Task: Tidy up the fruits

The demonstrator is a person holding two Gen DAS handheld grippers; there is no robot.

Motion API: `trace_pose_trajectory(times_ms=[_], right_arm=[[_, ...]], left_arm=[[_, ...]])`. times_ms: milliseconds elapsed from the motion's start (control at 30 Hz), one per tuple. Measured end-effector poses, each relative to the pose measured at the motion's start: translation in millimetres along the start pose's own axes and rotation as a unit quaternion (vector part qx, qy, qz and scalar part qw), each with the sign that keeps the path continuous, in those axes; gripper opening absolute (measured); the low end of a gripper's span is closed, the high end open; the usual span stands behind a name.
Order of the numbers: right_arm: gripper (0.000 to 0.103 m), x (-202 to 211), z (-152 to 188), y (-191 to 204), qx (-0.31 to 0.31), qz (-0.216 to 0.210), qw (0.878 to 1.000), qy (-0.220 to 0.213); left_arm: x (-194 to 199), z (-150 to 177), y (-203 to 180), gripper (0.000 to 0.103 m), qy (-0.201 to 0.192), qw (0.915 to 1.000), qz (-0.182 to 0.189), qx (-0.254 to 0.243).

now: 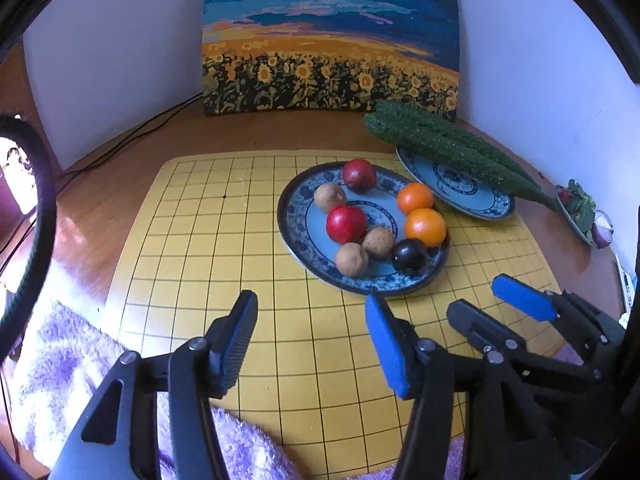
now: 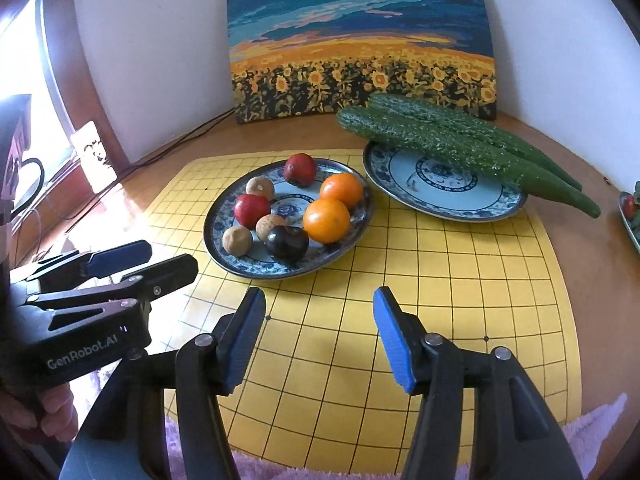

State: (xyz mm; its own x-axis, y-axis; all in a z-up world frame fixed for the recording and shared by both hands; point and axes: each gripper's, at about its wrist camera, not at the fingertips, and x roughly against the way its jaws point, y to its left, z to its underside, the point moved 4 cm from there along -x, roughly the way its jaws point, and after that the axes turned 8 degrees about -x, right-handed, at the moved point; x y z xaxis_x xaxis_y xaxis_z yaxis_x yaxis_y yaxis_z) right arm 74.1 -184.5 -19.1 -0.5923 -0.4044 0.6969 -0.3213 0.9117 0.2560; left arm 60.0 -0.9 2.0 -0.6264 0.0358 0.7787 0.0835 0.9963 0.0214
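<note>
Near plate (image 1: 298,236), blue-and-white, sits on the yellow grid mat (image 1: 208,264). I count eight pieces of fruit in it: two oranges (image 1: 425,227) touching on its right side, a bright red fruit (image 1: 346,224) near the middle, a darker red one (image 1: 359,175) at the far rim, three small brown round ones (image 1: 351,259), and a dark, almost black one (image 1: 409,255) at the near rim beside the lower orange.

Far plate (image 2: 420,196), same pattern, stands just to the right and behind. Two cucumbers (image 2: 460,148) lie across it side by side, their tapered ends overhanging its right rim. The rest of that plate is bare.

My left claw (image 1: 312,336) hangs spread over the mat in front of the near plate, nothing between the pads. My right claw (image 2: 318,336) likewise spread and empty, just short of the same plate. Each shows at the edge of the other's view, close alongside.

Hard to read: a small dish (image 1: 580,216) at the far right, cut off by the lens rim, with something green, red and purple on it; I cannot tell what. A hand (image 2: 56,412) is partly seen at the lower left of the right wrist view.

Room: open mat to the left of the near plate and between claws and plate. A painting (image 2: 360,40) leans on the wall behind; fuzzy purple cloth (image 1: 60,360) covers the near edge of the surface (image 1: 132,148).
</note>
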Motion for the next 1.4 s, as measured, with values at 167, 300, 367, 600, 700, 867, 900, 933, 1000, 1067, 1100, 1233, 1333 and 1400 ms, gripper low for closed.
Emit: trace_pose_trajectory(times_ms=[167, 300, 367, 600, 700, 867, 900, 933, 1000, 1067, 1100, 1233, 1333, 1400], right_arm=[[0.057, 1.8, 1.8, -1.9, -0.004, 0.0, 1.0, -0.002], [0.057, 2.1, 2.7, -2.0, -0.004, 0.0, 1.0, 0.0], [0.057, 2.2, 2.3, -1.3, -0.002, 0.0, 1.0, 0.0], [0.057, 3.1, 2.2, -0.3, -0.003, -0.002, 1.0, -0.001], [0.057, 3.5, 2.1, 0.0, -0.004, -0.002, 1.0, -0.002], [0.057, 4.9, 0.8, -1.1, -0.005, -0.002, 1.0, -0.004], [0.057, 5.1, 0.7, -1.5, -0.005, -0.001, 1.0, -0.004], [0.057, 5.0, 0.7, -1.8, -0.006, -0.001, 1.0, -0.004], [0.057, 5.0, 1.0, -2.2, -0.006, -0.002, 1.0, -0.004], [0.057, 5.0, 1.4, -1.8, -0.006, -0.002, 1.0, -0.004], [0.057, 5.1, 1.4, -1.6, -0.005, -0.002, 1.0, -0.004], [0.057, 5.0, 1.7, -1.1, -0.005, -0.002, 1.0, -0.004], [0.057, 4.4, 1.8, -0.8, -0.006, -0.002, 1.0, -0.003], [0.057, 4.3, 2.0, -0.7, -0.006, -0.002, 1.0, -0.003]], left_arm=[[-2.7, 5.7, 0.0, 0.06, 0.009, 0.9999, -0.001, 0.004], [-2.3, 7.1, 0.6, 0.06, 0.012, 0.9999, -0.003, 0.005], [-2.3, 7.0, 1.0, 0.06, 0.012, 0.9999, -0.002, 0.006], [-0.3, 6.2, -0.3, 0.06, 0.01, 0.9999, -0.002, 0.004], [0.0, 6.4, -2.2, 0.06, 0.011, 0.9999, -0.001, 0.003], [1.2, 5.9, -4.0, 0.06, 0.011, 0.9999, 0.0, 0.0], [1.3, 6.0, -4.2, 0.06, 0.011, 0.9999, 0.0, 0.0], [1.6, 6.2, -4.4, 0.06, 0.01, 0.9999, 0.0, 0.0], [1.3, 5.9, -4.2, 0.06, 0.011, 0.9999, 0.0, 0.0], [1.0, 5.8, -3.8, 0.06, 0.011, 0.9999, -0.001, 0.001], [1.1, 5.7, -3.8, 0.06, 0.011, 0.9999, -0.001, 0.001], [0.9, 6.0, -3.8, 0.06, 0.011, 0.9999, 0.0, 0.001], [1.0, 5.8, -3.7, 0.06, 0.011, 0.9999, 0.0, 0.001], [1.0, 5.8, -3.7, 0.06, 0.011, 0.9999, 0.0, 0.001]])
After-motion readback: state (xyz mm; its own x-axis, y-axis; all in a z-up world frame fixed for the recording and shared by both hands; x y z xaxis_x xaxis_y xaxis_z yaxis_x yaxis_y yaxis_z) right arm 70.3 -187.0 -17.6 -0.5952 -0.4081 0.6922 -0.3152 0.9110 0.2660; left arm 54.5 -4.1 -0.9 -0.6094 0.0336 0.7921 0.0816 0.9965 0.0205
